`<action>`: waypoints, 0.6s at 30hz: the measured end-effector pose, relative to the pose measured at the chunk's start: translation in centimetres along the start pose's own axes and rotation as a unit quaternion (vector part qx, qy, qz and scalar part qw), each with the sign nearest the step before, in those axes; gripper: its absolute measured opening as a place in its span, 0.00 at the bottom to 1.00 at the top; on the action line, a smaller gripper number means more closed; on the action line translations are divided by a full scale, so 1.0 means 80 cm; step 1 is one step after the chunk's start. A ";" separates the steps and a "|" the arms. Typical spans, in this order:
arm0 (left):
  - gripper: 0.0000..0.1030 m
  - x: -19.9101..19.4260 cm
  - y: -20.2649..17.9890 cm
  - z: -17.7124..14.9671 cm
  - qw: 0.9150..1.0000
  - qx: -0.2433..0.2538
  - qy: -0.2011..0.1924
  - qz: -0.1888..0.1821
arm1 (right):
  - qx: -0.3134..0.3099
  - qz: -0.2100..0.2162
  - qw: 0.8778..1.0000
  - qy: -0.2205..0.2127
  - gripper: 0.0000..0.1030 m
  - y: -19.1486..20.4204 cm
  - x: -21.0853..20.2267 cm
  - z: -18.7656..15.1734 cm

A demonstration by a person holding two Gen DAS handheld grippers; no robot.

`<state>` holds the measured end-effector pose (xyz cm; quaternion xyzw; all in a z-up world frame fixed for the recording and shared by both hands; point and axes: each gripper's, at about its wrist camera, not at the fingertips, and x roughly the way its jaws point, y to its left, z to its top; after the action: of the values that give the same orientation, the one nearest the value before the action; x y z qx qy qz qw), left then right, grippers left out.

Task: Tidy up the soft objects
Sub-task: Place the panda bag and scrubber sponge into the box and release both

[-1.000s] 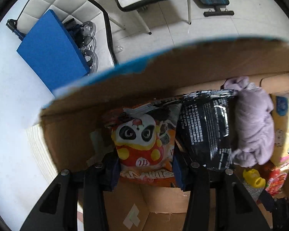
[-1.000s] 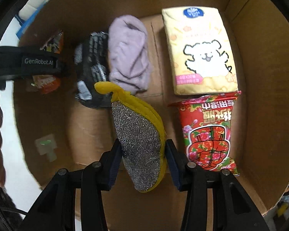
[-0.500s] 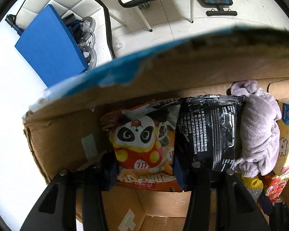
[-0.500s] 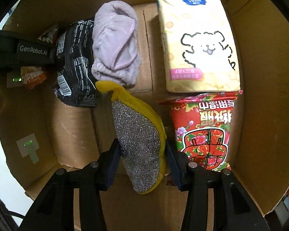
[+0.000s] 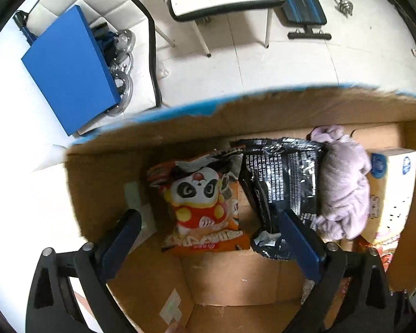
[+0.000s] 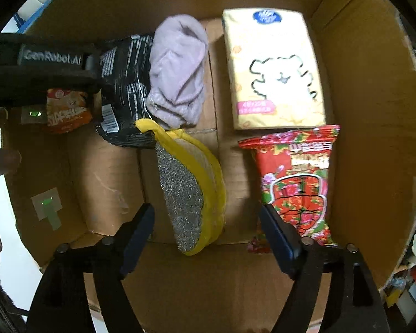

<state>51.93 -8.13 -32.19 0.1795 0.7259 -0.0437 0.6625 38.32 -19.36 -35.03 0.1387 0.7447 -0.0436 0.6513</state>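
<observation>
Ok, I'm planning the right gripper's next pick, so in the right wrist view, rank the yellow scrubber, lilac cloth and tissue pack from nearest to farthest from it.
1. Yellow scrubber, between the open fingers of the right gripper.
2. Lilac cloth, beyond it, slightly left.
3. Tissue pack, far right; close to the cloth, though its far end reaches deeper.

Bare box floor (image 6: 108, 177) lies left of the scouring pad (image 6: 188, 191).

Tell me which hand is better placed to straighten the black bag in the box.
Left, probably. The left tool is open, with one finger right against the black bag; the right tool sits around the yellow scrubber, farther off.
</observation>
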 end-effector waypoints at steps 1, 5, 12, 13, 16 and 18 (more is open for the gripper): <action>0.99 -0.005 0.002 -0.002 1.000 -0.002 -0.004 -0.003 | -0.001 -0.002 1.000 -0.002 0.91 0.000 -0.003 -0.001; 0.99 -0.032 0.011 -0.011 1.000 -0.013 -0.023 -0.014 | 0.000 -0.003 1.000 -0.023 1.00 -0.004 -0.024 -0.005; 0.99 -0.118 0.011 -0.066 0.994 -0.020 -0.094 -0.048 | -0.024 -0.006 0.997 -0.071 1.00 -0.006 -0.085 -0.026; 0.99 -0.130 0.014 -0.076 0.993 -0.019 -0.106 -0.055 | -0.033 -0.006 0.996 -0.080 1.00 -0.006 -0.096 -0.033; 0.99 -0.174 0.015 -0.137 0.986 -0.012 -0.155 -0.061 | -0.063 -0.005 0.992 -0.108 1.00 -0.019 -0.134 -0.064; 0.99 -0.191 0.015 -0.184 0.982 -0.005 -0.181 -0.051 | -0.079 -0.007 0.989 -0.126 1.00 -0.033 -0.159 -0.098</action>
<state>39.27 -5.64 -15.27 0.1280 0.6022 -0.1051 0.7810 31.53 -21.85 -21.64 0.0752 0.6586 -0.0064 0.7487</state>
